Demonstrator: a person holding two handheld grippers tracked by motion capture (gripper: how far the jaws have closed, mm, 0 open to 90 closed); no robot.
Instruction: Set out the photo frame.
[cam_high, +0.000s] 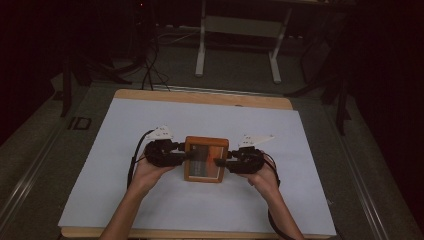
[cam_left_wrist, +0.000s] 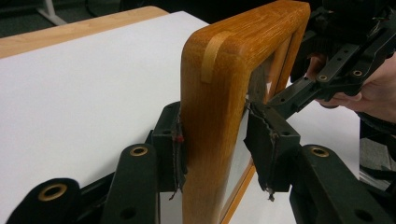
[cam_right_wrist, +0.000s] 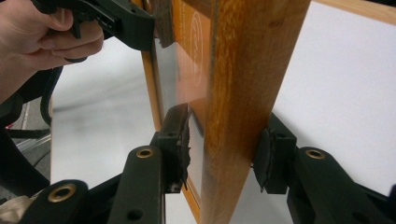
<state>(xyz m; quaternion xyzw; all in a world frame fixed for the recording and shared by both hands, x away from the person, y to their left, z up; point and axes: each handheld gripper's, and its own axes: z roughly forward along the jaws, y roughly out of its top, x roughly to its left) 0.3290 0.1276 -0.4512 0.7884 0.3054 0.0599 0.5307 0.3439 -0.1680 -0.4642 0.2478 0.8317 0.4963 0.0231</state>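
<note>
A wooden picture frame with a glass front hangs between my two grippers over the middle of the white sheet. My left gripper is shut on the frame's left side. In the left gripper view the pads clamp the rounded wooden edge. My right gripper is shut on the opposite side. In the right gripper view one pad presses the glass face and the other sits on the back of the wood. Whether the frame's lower edge touches the sheet I cannot tell.
The white sheet covers a wooden table whose rim shows at the far edge. Beyond it lie dark floor, cables and the white legs of a desk. Open sheet surrounds the frame on all sides.
</note>
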